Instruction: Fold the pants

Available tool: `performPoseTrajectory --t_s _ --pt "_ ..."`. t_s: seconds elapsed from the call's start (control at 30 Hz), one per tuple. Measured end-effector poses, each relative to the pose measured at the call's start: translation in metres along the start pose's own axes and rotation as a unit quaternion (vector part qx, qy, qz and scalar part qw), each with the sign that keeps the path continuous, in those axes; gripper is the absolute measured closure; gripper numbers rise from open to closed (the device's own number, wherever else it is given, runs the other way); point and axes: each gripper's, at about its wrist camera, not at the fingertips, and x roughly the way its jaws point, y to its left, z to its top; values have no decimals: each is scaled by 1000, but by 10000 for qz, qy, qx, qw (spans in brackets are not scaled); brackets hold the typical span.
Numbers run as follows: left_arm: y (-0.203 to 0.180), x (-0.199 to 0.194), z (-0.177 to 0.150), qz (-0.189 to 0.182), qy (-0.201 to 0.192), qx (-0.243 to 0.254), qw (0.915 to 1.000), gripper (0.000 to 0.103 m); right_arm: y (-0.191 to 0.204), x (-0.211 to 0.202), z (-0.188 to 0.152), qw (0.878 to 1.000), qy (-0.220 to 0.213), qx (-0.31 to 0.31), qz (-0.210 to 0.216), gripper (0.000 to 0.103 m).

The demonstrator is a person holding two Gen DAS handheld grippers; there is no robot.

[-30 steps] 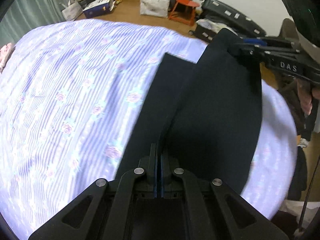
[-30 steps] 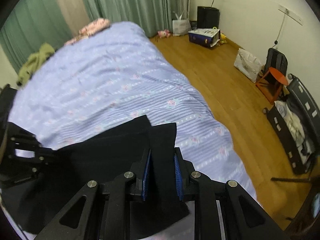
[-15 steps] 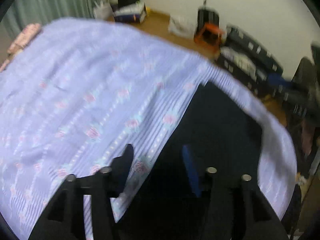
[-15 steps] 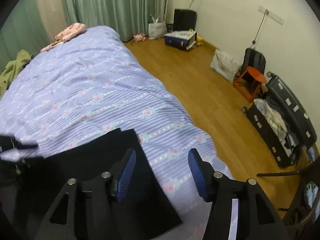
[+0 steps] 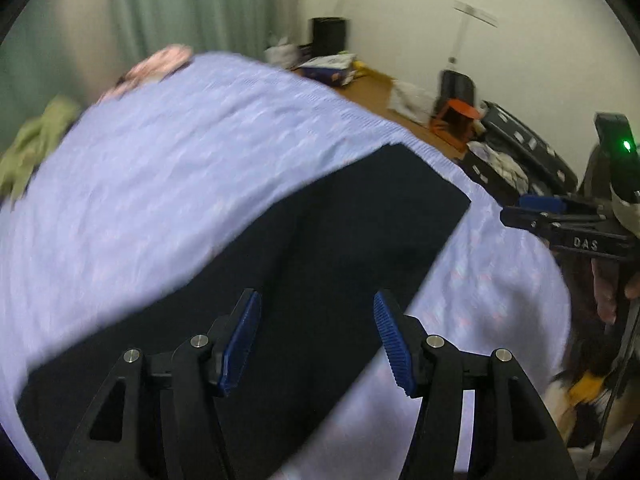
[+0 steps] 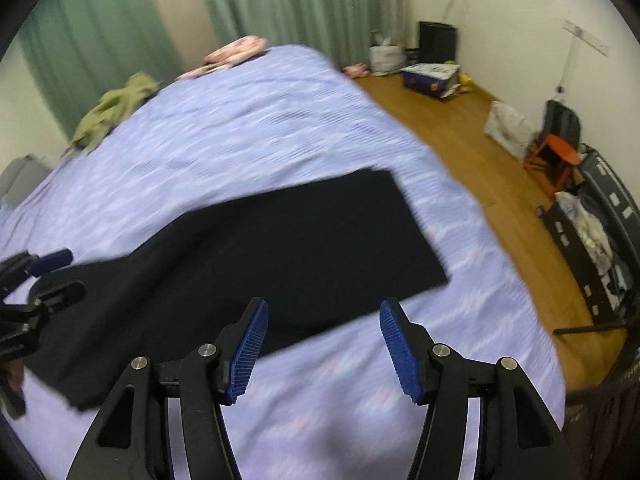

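The black pants (image 5: pixel 328 264) lie flat as a long dark band on the lilac striped bedspread (image 5: pixel 168 184); they also show in the right wrist view (image 6: pixel 288 248). My left gripper (image 5: pixel 316 340) is open and empty, just above the pants near their middle. My right gripper (image 6: pixel 322 344) is open and empty, above the bedspread just in front of the pants' near edge. The right gripper appears at the right edge of the left wrist view (image 5: pixel 568 220), and the left gripper at the left edge of the right wrist view (image 6: pixel 36 284).
A green garment (image 6: pixel 116 112) and a pink garment (image 6: pixel 236 50) lie at the bed's far end by the curtains. The wooden floor (image 6: pixel 472 148) on the right holds an orange stool (image 6: pixel 556 156), bags, a box and an open suitcase (image 6: pixel 600 240).
Both grippers let go of the pants and opened, then pulled back and up. The lifted pant legs dropped flat onto the bed.
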Motion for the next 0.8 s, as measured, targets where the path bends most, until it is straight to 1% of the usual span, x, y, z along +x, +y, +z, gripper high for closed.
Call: performPoseTrajectory --t_s 0.07,0.1,0.2,0.23,0.3,0.33,0.43,0.53,0.57,0.63,0.7,0.8 --pt "2 -27 -27 54 2 -430 9991 45 19 -23 -17 9997 28 -115 218 44" --pt "3 -45 -42 158 -62 -654 9977 45 28 -33 -24 9994 27 -176 293 44" --pt "4 -90 -81 493 -291 -1098 9923 44 55 -66 -44 9973 -55 -421 601 44" --pt "3 -107 -93 635 -390 -1252 9893 44 63 -75 -49 9964 -89 -504 675 44" --pt "6 -137 -117 843 -589 -1577 9821 39 83 -96 -60 9935 -154 -730 857 44" --pt "9 -151 -128 924 -660 -1711 9787 39 91 -104 -64 9922 -179 -813 929 44" --pt "20 -193 -158 1317 -831 -2046 9664 38 116 -127 -78 9870 -246 -1054 1186 44" --pt "32 -220 -179 1546 -870 -2258 9579 38 140 -142 -88 9826 -281 -1226 1370 44" --pt "38 -231 -185 1658 -890 -2341 9538 37 151 -147 -92 9807 -274 -1291 1441 44" --pt "48 -247 -195 1752 -926 -2495 9479 35 167 -154 -96 9779 -276 -1348 1573 44" --pt "62 -259 -205 1860 -945 -2653 9413 35 187 -158 -101 9745 -222 -1437 1711 43" --pt "82 -271 -223 2042 -929 -2750 9349 34 217 -157 -110 9686 -219 -1628 1865 42"
